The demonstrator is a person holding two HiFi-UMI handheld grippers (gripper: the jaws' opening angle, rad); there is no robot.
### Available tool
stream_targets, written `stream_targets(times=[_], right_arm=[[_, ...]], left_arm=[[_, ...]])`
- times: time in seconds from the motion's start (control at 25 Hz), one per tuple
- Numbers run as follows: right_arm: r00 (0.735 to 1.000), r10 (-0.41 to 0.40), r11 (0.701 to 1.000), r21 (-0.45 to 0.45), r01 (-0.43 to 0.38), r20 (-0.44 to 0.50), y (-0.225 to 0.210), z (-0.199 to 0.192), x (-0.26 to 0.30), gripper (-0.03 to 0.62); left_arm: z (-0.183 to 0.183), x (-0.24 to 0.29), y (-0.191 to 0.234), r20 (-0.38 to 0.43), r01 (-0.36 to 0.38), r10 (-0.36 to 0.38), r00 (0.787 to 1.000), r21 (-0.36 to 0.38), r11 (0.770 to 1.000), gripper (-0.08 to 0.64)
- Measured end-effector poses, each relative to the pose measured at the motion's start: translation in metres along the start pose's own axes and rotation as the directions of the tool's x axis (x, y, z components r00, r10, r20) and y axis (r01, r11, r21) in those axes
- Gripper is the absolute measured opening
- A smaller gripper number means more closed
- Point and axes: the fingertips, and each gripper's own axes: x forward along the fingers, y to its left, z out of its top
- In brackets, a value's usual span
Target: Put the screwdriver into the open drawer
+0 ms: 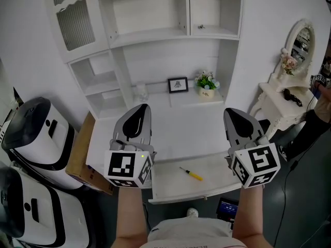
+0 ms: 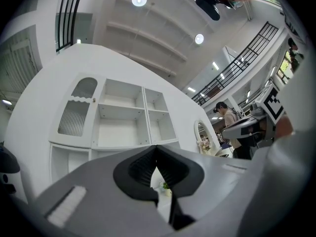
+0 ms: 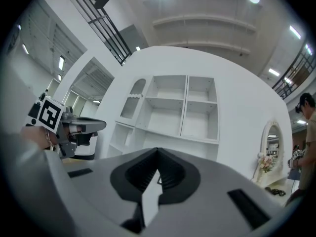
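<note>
- The screwdriver [image 1: 191,173] lies flat inside the open drawer [image 1: 170,181], near the middle of its white bottom. The yellow handle points to the right and toward the person, and the thin shaft points to the left and toward the desk [image 1: 196,125].
- Nothing touches the screwdriver. It lies apart from the drawer walls and well apart from both grippers.
- The left gripper [image 1: 139,109] is held up above the left part of the desk. In the left gripper view its jaws [image 2: 156,149] are together and nothing is between them; only the white shelves show beyond.
- The right gripper [image 1: 235,112] is held up at the other side, at about the same height. In the right gripper view its jaws [image 3: 157,152] are also pressed together and carry nothing.
- My judgement: the main step, placing the tool in the drawer, looks finished, because the tool rests fully inside and both grippers are free of it.
- The drawer stands pulled out. The task sentence does not ask to close it, so I think nothing more is left, except perhaps to bring the hands away.
</note>
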Motion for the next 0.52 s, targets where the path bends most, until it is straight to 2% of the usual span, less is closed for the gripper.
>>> stream_targets(times=[0.52], right_arm=[[0.999, -0.049, 0.999, 0.000, 0.049, 0.012, 0.0030, 0.0018, -0.0067, 0.006]], left_arm=[[0.0098, -0.0106, 0.0097, 0.022, -0.017, 0.016, 1.000, 0.019, 1.000, 0.009]])
